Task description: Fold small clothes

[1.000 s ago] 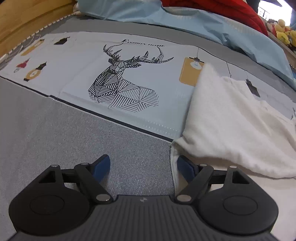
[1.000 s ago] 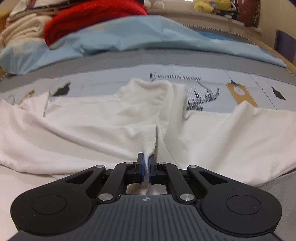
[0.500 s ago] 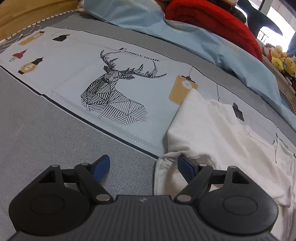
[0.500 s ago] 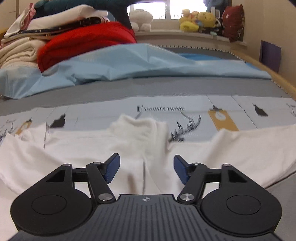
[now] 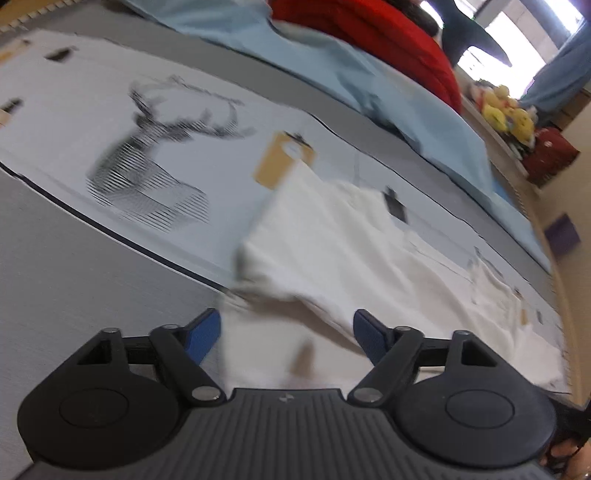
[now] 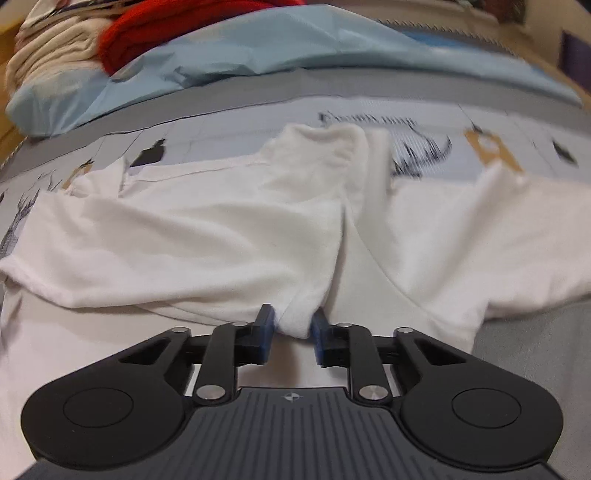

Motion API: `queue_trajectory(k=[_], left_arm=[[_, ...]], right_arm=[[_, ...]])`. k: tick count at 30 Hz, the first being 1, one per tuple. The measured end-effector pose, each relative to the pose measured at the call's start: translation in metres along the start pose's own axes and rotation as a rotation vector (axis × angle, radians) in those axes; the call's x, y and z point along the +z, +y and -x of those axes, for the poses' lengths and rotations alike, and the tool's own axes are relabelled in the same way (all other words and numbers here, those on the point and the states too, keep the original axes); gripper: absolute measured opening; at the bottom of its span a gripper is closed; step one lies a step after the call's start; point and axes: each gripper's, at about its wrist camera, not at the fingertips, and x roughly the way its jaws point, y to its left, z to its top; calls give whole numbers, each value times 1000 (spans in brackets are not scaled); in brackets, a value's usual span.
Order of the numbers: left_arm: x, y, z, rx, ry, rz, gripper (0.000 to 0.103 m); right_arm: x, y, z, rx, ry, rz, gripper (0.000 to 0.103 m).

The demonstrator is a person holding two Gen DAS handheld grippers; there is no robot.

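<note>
A white garment (image 5: 351, 236) lies rumpled on a bed cover with a deer print (image 5: 147, 166). My left gripper (image 5: 286, 321) hangs over the garment's near corner. Its jaws are closing, the cloth lies between them, and the blue pads (image 5: 203, 330) stand clear of it. In the right wrist view the same garment (image 6: 221, 229) spreads across the frame with a ridge running up its middle. My right gripper (image 6: 292, 317) is closing, and its pads pinch a bunched fold at the near end of that ridge.
A light blue sheet (image 6: 295, 48) lies crumpled behind the garment, with a red garment (image 6: 166, 22) and a cream pile of cloth (image 6: 48, 62) on top of it. Plush toys (image 5: 506, 114) sit on a ledge at the far right. Grey bed cover (image 5: 74, 277) lies to the left.
My right gripper let go of the fold, opened wide, then closed again on a thicker bunch. The left gripper swung over the garment's corner and its jaws narrowed.
</note>
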Motion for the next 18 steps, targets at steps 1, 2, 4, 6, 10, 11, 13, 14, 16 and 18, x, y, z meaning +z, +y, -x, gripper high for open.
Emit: queue_trajectory(k=[1,2,4,6,10,11,13,14,16,18], left_arm=[[-1,-3,-3,-6,5,1,55],[-1,-5,-7,-7,8,10,33],[-1,-6,-13,-15,-3,45,12],[0,-4,-16,-32,-27,105,0],[8,6,-8,-41,-127,242,0],[9,8,-6,-18,-155,258,0],[11,13,-5,26,-171,275,0],[11,16,-6,33,-161,273,0],[9,21,-11,51,-125,257,0],[7,22,-17,83,-91,229,0]], right_arm=[[1,4,6,5,-27,7,17],[5,7,13,3,-60,22,16],[10,12,24,-3,-115,41,16],[15,15,33,12,-150,34,16],[24,18,50,49,-234,10,15],[27,18,58,60,-270,-6,15],[37,20,86,130,-381,-3,15],[39,21,98,140,-421,19,15],[40,16,98,120,-382,57,15],[34,1,68,104,-218,71,16]])
